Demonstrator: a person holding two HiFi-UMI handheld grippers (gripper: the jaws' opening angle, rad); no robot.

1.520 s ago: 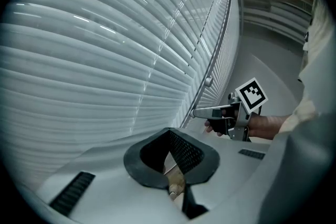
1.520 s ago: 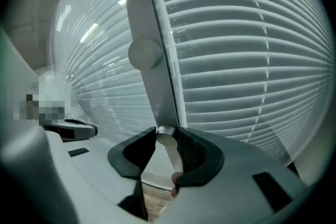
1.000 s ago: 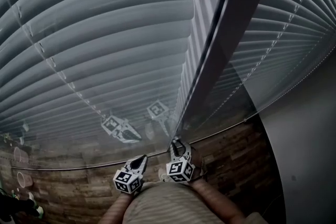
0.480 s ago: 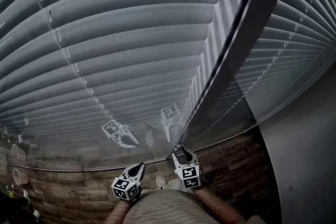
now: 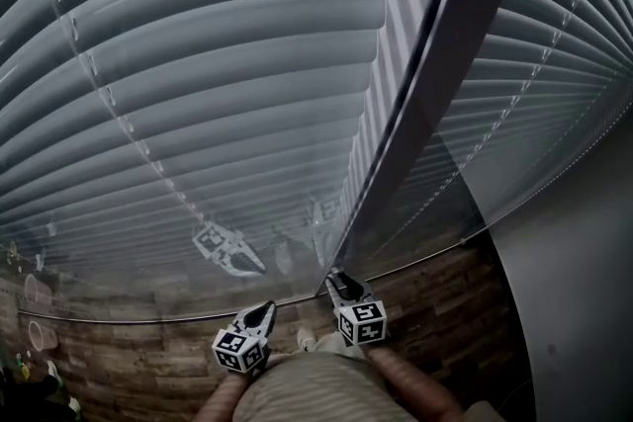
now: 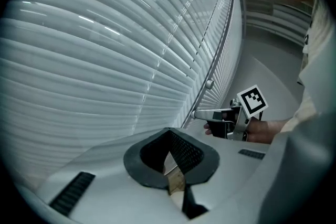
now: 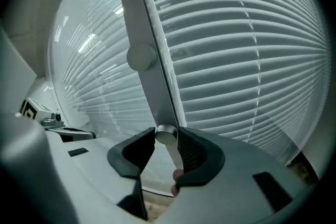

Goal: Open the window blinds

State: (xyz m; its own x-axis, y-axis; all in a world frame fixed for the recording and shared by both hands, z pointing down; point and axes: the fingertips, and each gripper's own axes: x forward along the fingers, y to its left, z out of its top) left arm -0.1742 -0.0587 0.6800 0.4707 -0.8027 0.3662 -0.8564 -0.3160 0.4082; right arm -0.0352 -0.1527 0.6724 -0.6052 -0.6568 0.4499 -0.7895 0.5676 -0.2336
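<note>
Grey horizontal blinds hang behind glass on both sides of a dark upright frame post; their slats lie nearly flat against each other. At the post's lower end, a small round silver knob sits between the pads of my right gripper. Its jaws have just been closing and press on the knob from both sides. A second round knob sits higher on the post. My left gripper hangs just left of the right one, shut, with nothing in it and off the glass.
Both grippers are mirrored in the glass pane. Wood-patterned floor runs along the base of the glass. A plain grey wall closes the right side. Small cups show low at the far left.
The right gripper has rolled about its own axis on the knob, as its marker cube shows turned. The left gripper has stayed almost where it was.
</note>
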